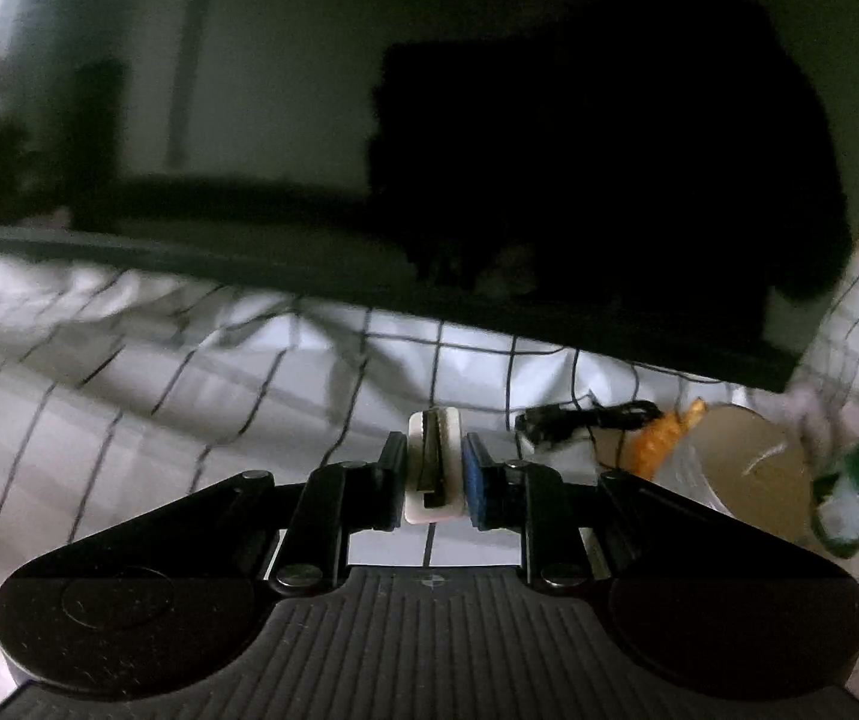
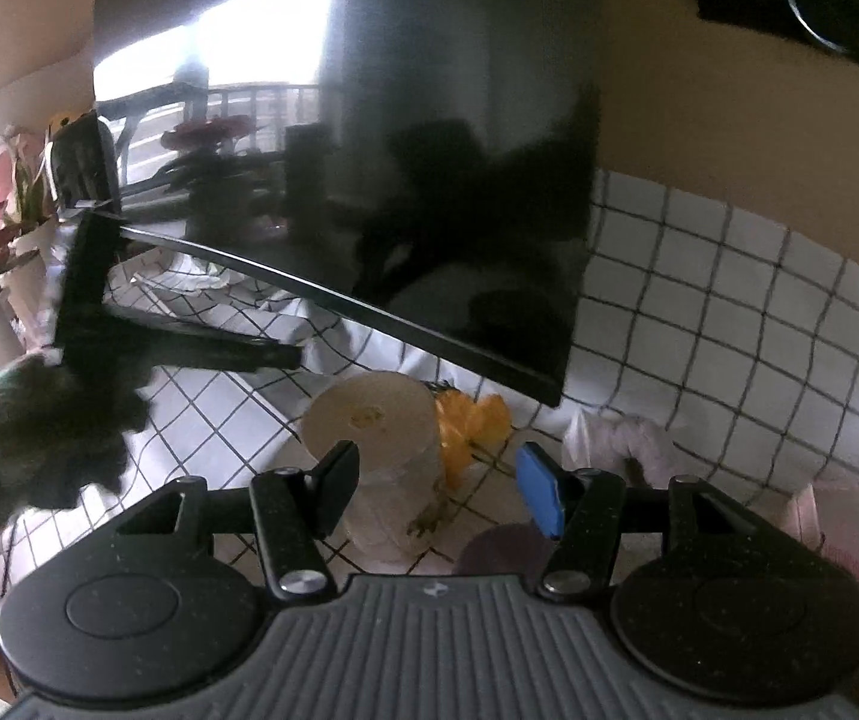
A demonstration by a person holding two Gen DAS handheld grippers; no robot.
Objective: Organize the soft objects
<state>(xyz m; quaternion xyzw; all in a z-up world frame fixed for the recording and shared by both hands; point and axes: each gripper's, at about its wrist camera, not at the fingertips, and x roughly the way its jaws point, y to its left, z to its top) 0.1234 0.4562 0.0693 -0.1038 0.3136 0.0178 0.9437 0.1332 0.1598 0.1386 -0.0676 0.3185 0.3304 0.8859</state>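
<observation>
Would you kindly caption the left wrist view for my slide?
Left gripper shut on a small white clip-like object above a grid-patterned cloth, below a dark monitor.

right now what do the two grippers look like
Both match: a grey ribbed body with a small round mark, two black round discs, black linkage arms with silver screws. Left gripper and right gripper each have one black finger pad and one blue pad. No cables or sleeves show.

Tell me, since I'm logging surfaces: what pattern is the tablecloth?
White with a thin black grid, clearest in the right wrist view on the tablecloth.
</observation>
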